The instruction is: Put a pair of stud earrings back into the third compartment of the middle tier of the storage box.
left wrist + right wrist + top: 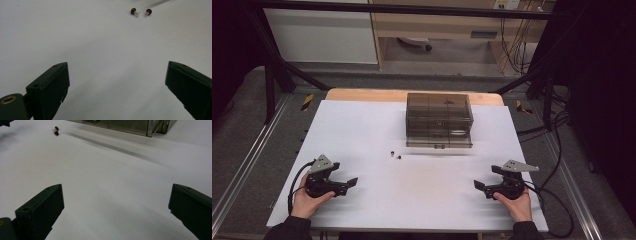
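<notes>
Two small dark red beads point(395, 155) lie side by side on the white sheet, just in front of a smoky clear plastic box point(439, 120). The beads point(140, 11) appear far ahead in the left gripper view and as the same pair point(56, 130) at the upper left of the right gripper view. My left gripper point(352, 182) rests at the near left, jaws wide apart, nothing between them. My right gripper point(479, 186) rests at the near right, open and empty too. The box's front edge point(130, 126) shows ahead of the right jaws.
The white sheet point(362, 130) covers a wooden table whose back edge point(362, 94) shows behind the box. Metal frame rails point(242, 165) run along both sides. Cables point(557, 200) trail from the right gripper off the table's right side.
</notes>
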`<state>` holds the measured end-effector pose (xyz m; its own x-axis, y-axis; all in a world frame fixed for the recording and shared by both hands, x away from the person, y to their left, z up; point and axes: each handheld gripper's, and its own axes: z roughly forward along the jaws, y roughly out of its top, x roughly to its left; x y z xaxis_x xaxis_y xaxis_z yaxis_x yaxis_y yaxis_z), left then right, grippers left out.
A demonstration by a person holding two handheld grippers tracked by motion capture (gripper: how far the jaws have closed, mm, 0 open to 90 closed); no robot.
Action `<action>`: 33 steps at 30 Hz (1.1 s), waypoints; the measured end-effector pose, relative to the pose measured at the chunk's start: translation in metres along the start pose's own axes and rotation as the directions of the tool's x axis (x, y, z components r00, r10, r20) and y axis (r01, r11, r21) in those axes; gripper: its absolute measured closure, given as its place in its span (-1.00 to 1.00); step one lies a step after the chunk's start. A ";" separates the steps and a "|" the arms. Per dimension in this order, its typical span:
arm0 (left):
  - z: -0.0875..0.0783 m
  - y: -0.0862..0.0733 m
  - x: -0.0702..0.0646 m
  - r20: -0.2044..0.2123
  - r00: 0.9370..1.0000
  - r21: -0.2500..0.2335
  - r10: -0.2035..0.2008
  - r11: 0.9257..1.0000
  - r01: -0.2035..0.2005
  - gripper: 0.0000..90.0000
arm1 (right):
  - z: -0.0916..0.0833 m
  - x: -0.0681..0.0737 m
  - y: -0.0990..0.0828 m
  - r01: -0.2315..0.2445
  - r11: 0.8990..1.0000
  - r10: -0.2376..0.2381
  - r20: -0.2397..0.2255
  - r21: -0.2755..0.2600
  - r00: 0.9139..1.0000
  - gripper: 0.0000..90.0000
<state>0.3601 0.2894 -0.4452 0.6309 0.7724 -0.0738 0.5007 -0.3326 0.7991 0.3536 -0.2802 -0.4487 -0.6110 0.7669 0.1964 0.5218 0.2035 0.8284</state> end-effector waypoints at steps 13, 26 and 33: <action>0.005 0.005 -0.007 0.008 1.000 0.010 0.013 1.000 -0.013 -0.88 | 0.000 0.000 0.000 0.004 1.000 -0.004 -0.004 0.006 1.000 -0.99; 0.008 0.013 -0.014 0.014 1.000 0.009 0.012 1.000 -0.013 -0.88 | -0.001 -0.001 0.001 0.007 1.000 -0.007 0.001 0.004 1.000 -0.99; 0.012 0.020 -0.019 0.011 1.000 0.015 0.003 1.000 -0.003 -0.88 | -0.001 0.000 0.001 0.005 1.000 -0.006 0.007 0.008 1.000 -0.99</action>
<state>0.3648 0.2614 -0.4347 0.6387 0.7655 -0.0784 0.5078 -0.3427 0.7904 0.3535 -0.2811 -0.4478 -0.6097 0.7700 0.1882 0.5232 0.2126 0.8252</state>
